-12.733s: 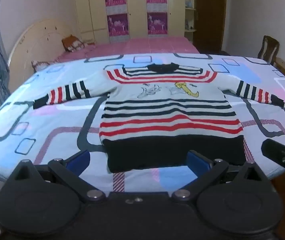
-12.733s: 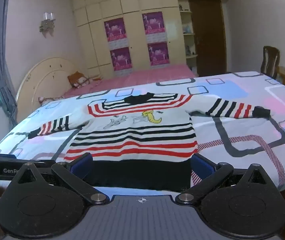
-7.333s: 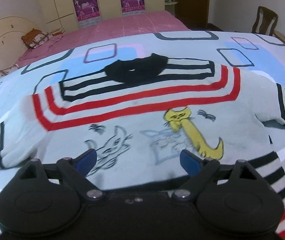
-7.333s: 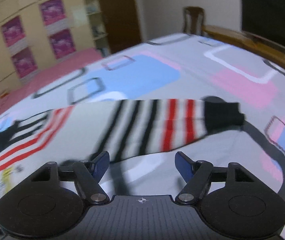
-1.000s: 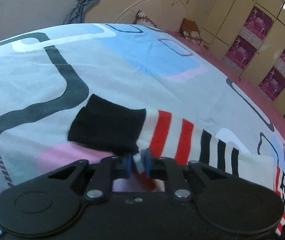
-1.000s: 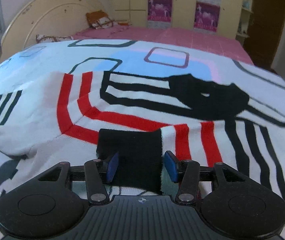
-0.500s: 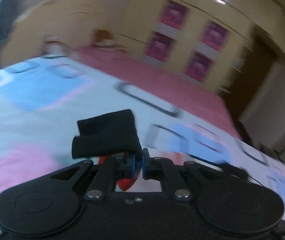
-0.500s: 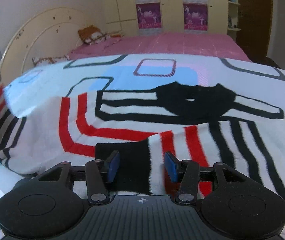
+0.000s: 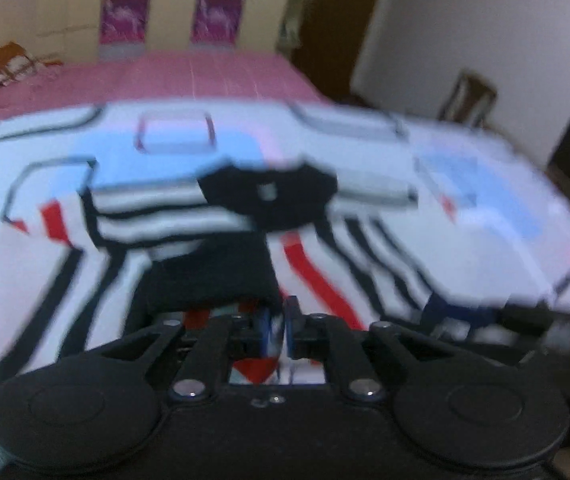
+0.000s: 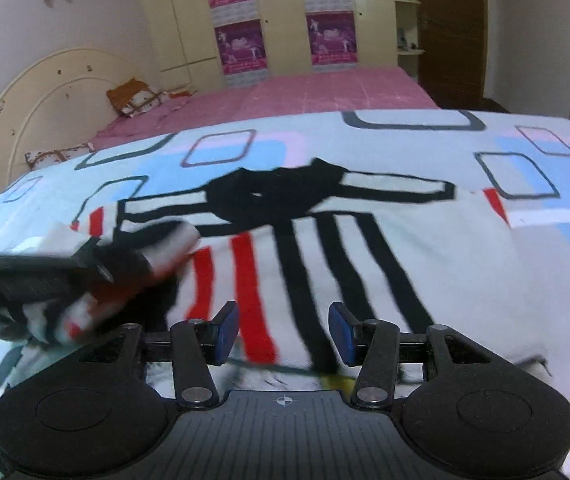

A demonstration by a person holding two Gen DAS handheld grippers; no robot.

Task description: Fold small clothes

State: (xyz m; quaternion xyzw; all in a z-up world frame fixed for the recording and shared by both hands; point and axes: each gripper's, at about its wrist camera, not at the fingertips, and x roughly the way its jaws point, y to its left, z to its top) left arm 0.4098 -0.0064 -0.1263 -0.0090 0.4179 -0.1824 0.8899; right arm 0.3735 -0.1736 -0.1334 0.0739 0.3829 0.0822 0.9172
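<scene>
The left gripper (image 9: 277, 326), its jaws pinched narrow on the left sleeve (image 9: 209, 276) just behind the black cuff, has swung that sleeve in from the bare bedspread (image 10: 545, 216) a second ago and now carries it over the sweater (image 10: 425, 264), just below the black collar (image 10: 273, 194). The right gripper (image 10: 283, 330) has let go: its jaws stand wide and empty over the right sleeve (image 10: 325, 280), which lies flat across the chest below the collar. I judge both sleeves nearly folded in, the left not yet laid down.
</scene>
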